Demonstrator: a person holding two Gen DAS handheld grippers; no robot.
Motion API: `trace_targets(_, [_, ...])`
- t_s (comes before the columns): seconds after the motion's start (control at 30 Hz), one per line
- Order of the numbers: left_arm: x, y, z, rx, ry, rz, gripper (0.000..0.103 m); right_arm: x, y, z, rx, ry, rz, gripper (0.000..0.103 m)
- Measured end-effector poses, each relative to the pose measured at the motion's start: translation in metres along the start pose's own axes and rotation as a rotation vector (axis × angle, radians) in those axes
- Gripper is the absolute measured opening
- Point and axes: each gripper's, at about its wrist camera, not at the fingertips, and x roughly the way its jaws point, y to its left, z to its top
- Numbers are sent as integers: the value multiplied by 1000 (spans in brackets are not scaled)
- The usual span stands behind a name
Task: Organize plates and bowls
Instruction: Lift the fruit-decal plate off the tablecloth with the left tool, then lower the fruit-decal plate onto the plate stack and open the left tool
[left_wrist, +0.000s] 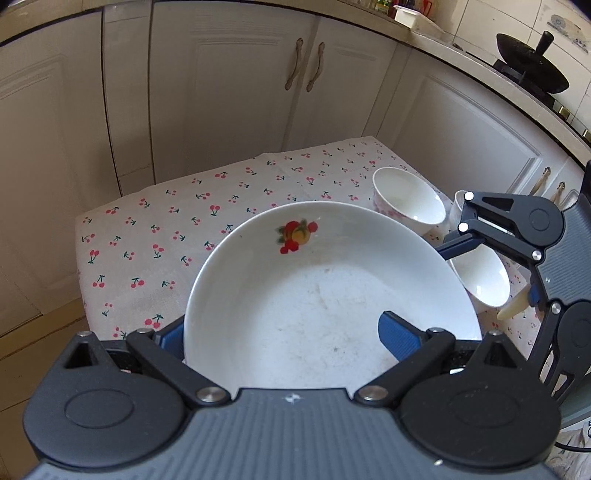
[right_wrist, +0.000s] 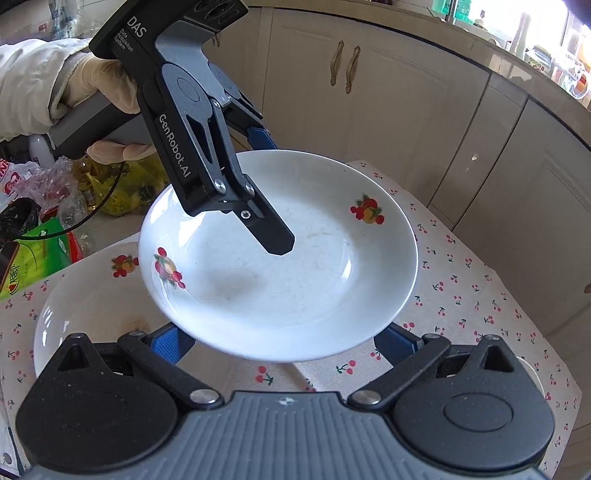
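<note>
The white plate (right_wrist: 280, 258) with fruit prints is held off the table, tilted, its well holding only faint smudges. The left gripper (left_wrist: 284, 332) pinches its rim, one blue pad on the inner face and the other behind the plate. From the right wrist view that gripper comes down from the upper left, gripped by a gloved hand (right_wrist: 107, 92) in a pale sleeve. A second plate (right_wrist: 88, 306) with the same fruit print lies flat on the cherry-print tablecloth (right_wrist: 461, 295) at the near left, partly under the lifted one. Two small white bowls (left_wrist: 408, 201) sit near the cloth's right edge, both showing nothing inside. The right gripper (right_wrist: 284, 343) hovers below the lifted plate's near rim, jaws spread and grasping nothing. The far half of the cloth is bare, ending close to the cream cabinets (left_wrist: 229, 92).
</note>
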Motion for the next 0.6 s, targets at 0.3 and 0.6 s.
trace_targets(0.3, [-37, -32, -27, 2, -23, 16, 100, -33, 41, -12, 7, -34, 4, 103])
trace_targets(0.6, [-47, -59, -64, 0, -14, 5, 100, -47, 78, -32, 30, -27, 20, 103])
